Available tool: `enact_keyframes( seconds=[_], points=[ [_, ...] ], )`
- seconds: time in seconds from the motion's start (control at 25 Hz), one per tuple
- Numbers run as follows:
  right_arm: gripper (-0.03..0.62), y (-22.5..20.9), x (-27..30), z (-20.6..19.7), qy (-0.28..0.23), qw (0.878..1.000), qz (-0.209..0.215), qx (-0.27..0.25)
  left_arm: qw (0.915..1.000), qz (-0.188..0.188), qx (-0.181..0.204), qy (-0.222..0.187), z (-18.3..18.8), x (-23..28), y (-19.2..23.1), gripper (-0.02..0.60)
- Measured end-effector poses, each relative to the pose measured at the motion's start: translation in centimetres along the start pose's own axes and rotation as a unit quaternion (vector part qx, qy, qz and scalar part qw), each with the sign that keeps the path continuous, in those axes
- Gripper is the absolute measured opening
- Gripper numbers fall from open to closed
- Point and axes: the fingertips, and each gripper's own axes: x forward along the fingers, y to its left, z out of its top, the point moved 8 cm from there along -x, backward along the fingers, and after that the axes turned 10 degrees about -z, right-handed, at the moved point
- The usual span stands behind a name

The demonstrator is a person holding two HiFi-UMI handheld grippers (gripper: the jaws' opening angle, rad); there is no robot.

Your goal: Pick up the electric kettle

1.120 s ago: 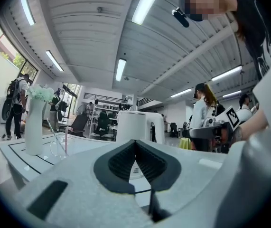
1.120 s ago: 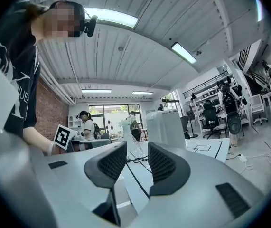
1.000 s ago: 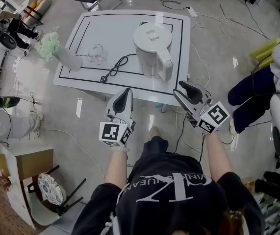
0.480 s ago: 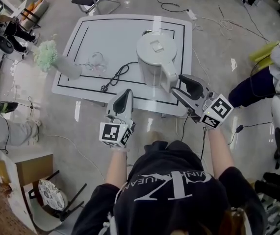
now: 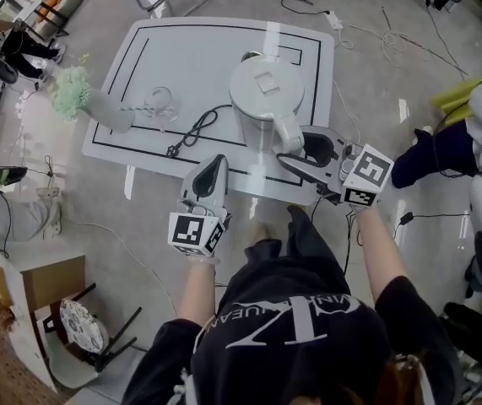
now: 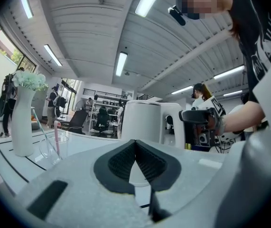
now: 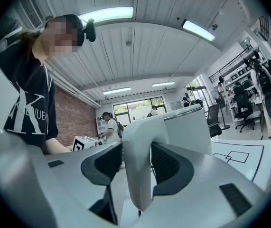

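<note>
The white electric kettle (image 5: 262, 91) stands on the white table (image 5: 198, 49), near its front right edge, with its handle (image 5: 288, 133) turned toward me. My right gripper (image 5: 298, 148) has come in from the right. Its jaws have just been opening and stand wide on either side of the handle (image 7: 137, 170), without a clear squeeze. In the right gripper view (image 7: 136, 146) the kettle body (image 7: 190, 127) rises behind the handle. My left gripper (image 5: 214, 162) is shut and empty at the table's front edge. In the left gripper view (image 6: 135, 142) the kettle (image 6: 142, 122) is straight ahead.
A black power cord (image 5: 194, 125) lies left of the kettle. Beyond it are a glass with a straw (image 5: 160, 104) and a white vase of pale flowers (image 5: 97, 99) at the left edge. Cables trail on the floor, and a seated person (image 5: 443, 146) is to the right.
My right gripper has swung left to the kettle, and its jaws now straddle the handle. The left gripper has stayed near the table's front edge.
</note>
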Motion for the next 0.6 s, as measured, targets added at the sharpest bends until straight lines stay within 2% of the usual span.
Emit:
enact_keyframes(
  seconds=[0.16,0.24,0.6],
  points=[
    [0.183,-0.6,0.9,-0.2,0.008,0.997,0.067,0.028,0.9994,0.033,-0.008,-0.001,0.2,0.2,0.4,0.003],
    [0.181,-0.6,1.4,-0.2,0.009,0.996,0.086,0.032,0.9988,0.048,-0.011,-0.003,0.2,0.5,0.5,0.003],
    [0.15,-0.7,2.5,-0.3,-0.024,0.994,0.106,0.003,0.9969,0.078,-0.011,-0.007,0.2,1.7,0.5,0.003]
  ],
)
